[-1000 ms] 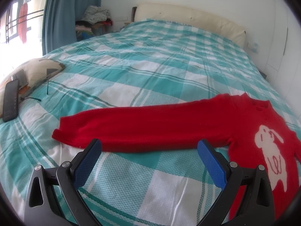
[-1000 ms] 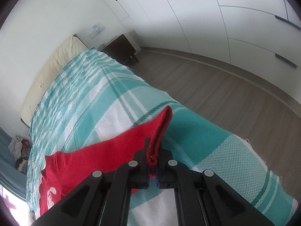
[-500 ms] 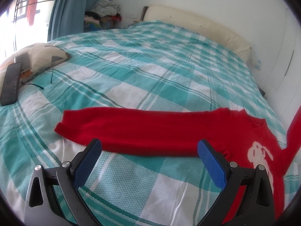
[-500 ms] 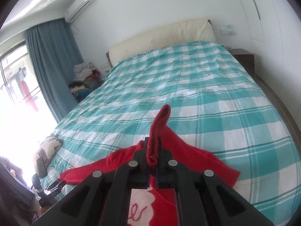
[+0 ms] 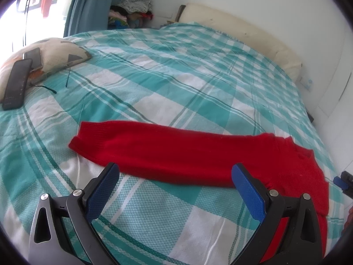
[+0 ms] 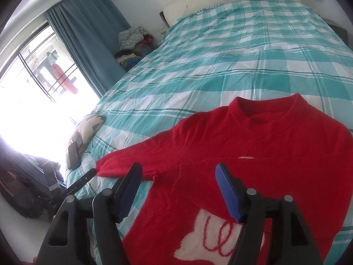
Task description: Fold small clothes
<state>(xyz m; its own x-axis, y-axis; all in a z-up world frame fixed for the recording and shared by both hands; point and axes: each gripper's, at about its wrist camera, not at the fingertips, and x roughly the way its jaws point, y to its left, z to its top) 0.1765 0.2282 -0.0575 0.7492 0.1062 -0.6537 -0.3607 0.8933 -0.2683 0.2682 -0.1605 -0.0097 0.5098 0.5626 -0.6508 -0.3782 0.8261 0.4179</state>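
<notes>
On the checked bedspread (image 5: 176, 70) lies a knitted red sweater (image 6: 253, 154); both tongs (image 5: 175, 184) (image 6: 178, 187) spread wide, empty.

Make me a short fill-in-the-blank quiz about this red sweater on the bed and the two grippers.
1. The right sleeve lies folded across the sweater's ____.
2. The left sleeve lies stretched out ____ on the bedspread.
3. The left gripper and right gripper are both ____.
4. The sweater is coloured ____.

Missing words: chest; flat; open; red
</notes>
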